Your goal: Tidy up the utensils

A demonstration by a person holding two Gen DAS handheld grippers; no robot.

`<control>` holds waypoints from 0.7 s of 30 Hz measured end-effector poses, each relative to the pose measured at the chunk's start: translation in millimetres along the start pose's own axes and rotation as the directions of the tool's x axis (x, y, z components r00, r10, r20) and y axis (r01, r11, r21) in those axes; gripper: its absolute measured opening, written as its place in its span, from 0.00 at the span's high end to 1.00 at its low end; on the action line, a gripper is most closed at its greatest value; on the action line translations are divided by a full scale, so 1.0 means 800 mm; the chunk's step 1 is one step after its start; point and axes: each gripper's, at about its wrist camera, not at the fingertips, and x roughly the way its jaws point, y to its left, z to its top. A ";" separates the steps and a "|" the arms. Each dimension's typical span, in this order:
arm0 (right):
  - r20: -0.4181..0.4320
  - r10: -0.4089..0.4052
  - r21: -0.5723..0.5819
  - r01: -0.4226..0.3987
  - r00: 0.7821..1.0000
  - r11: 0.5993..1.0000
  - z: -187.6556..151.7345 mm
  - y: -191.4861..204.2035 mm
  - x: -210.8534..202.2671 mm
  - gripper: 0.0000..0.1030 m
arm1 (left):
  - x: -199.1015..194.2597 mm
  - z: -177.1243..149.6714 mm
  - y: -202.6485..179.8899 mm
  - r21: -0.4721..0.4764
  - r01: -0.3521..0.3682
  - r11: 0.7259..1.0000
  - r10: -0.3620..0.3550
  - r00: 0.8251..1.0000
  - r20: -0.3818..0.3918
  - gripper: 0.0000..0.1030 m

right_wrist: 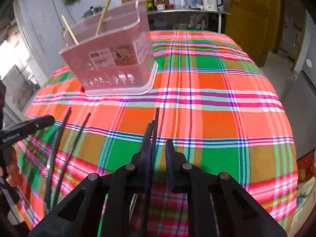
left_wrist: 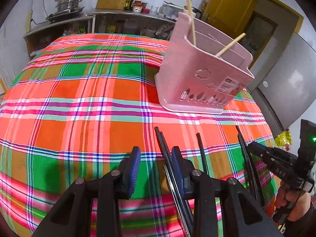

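We look forward from low behind each tool, close over the plaid-covered surface [left_wrist: 79,102]. The left view has the pink utensil caddy [left_wrist: 199,79] ahead to its right; the right view has it ahead-left. Both share caddy, cloth and the black chopsticks [right_wrist: 59,148].

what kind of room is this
Most likely a home kitchen or dining area. A stacked steamer pot sits on a stove on the back counter, an electric kettle and oil bottles stand on a shelf, and a plaid-covered table holds a pink utensil caddy.
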 end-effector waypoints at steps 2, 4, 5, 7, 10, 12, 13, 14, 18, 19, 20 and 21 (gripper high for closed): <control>-0.009 0.001 0.012 -0.001 1.000 1.000 0.000 -0.004 0.005 0.90 | 0.004 0.001 0.000 -0.002 -0.004 1.000 0.004 1.000 -0.012 0.68; -0.008 -0.017 0.016 0.017 1.000 1.000 0.001 -0.009 0.004 0.93 | 0.009 0.003 -0.001 0.004 -0.020 1.000 0.020 1.000 -0.020 0.68; -0.007 -0.015 0.027 0.015 1.000 1.000 0.000 -0.014 0.003 0.93 | 0.013 0.004 -0.002 0.002 -0.026 1.000 0.026 0.999 -0.024 0.68; -0.006 -0.011 0.041 0.011 1.000 0.999 -0.002 -0.020 0.001 0.93 | 0.018 0.006 -0.002 -0.003 -0.024 1.000 0.024 0.999 -0.031 0.68; -0.003 -0.008 0.049 0.008 1.000 0.999 -0.005 -0.027 -0.001 0.93 | 0.025 0.009 -0.007 0.019 -0.049 0.999 0.049 0.998 -0.037 0.68; -0.001 -0.007 0.054 0.007 1.000 0.999 -0.004 -0.030 -0.002 0.93 | 0.027 0.008 -0.009 0.030 -0.078 0.997 0.079 0.996 -0.040 0.73; 0.000 -0.006 0.055 0.006 1.000 0.998 -0.005 -0.030 -0.003 0.93 | 0.027 0.008 -0.009 0.031 -0.079 0.996 0.080 0.996 -0.041 0.73; 0.001 -0.004 0.057 0.003 1.000 0.998 -0.005 -0.031 -0.003 0.93 | 0.027 0.008 -0.007 0.029 -0.082 0.996 0.083 0.996 -0.041 0.73; 0.006 0.006 0.063 -0.006 1.000 0.998 -0.005 -0.031 -0.003 0.93 | 0.027 0.007 -0.009 0.046 -0.093 0.995 0.095 0.995 -0.040 0.73; 0.007 0.007 0.063 -0.007 1.000 0.998 -0.006 -0.032 -0.003 0.93 | 0.028 0.006 -0.012 0.055 -0.102 0.993 0.104 0.994 -0.040 0.73; 0.008 0.007 0.062 -0.007 1.000 0.998 -0.005 -0.032 -0.002 0.93 | 0.029 0.006 -0.015 0.063 -0.110 0.992 0.113 0.993 -0.040 0.73; 0.007 0.007 0.061 -0.007 1.000 0.998 -0.006 -0.032 -0.001 0.93 | 0.031 0.006 -0.020 0.081 -0.121 0.989 0.125 0.991 -0.041 0.73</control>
